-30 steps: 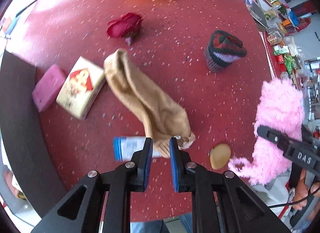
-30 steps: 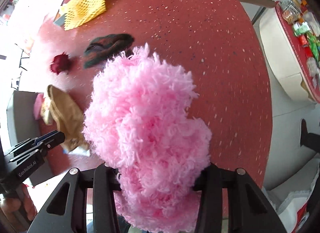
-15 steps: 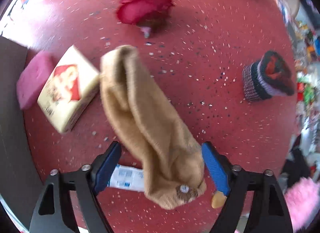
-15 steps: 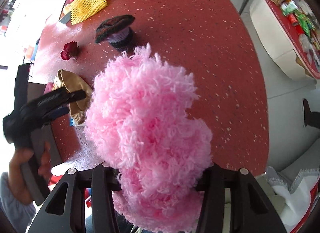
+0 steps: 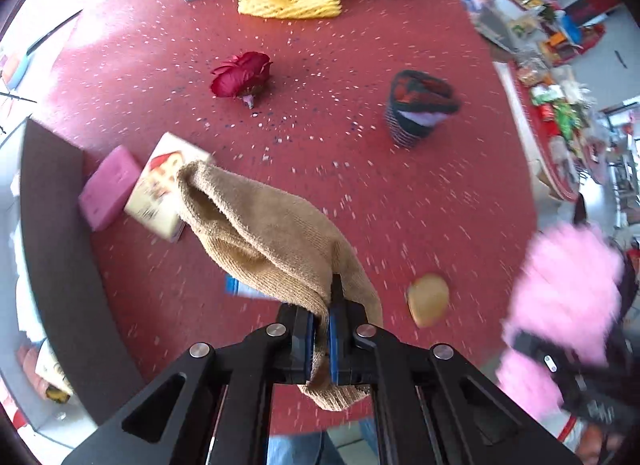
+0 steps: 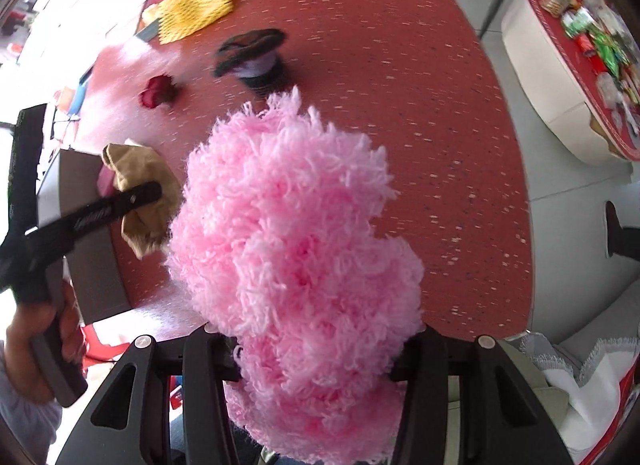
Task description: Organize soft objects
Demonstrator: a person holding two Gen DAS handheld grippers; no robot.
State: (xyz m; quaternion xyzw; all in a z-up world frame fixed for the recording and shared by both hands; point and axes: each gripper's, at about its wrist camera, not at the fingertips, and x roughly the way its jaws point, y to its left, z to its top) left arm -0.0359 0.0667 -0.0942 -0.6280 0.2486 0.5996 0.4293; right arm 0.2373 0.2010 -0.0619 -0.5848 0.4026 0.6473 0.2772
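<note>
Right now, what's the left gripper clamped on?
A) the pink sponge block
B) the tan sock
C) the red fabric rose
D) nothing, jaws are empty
B: in the left wrist view the left gripper has its blue pads pinched shut on the tan sock, which hangs off the red table; the rose and pink sponge lie apart on it.

One tan sock (image 5: 264, 233), one rose (image 5: 240, 75), two grippers (image 5: 320, 329).
</note>
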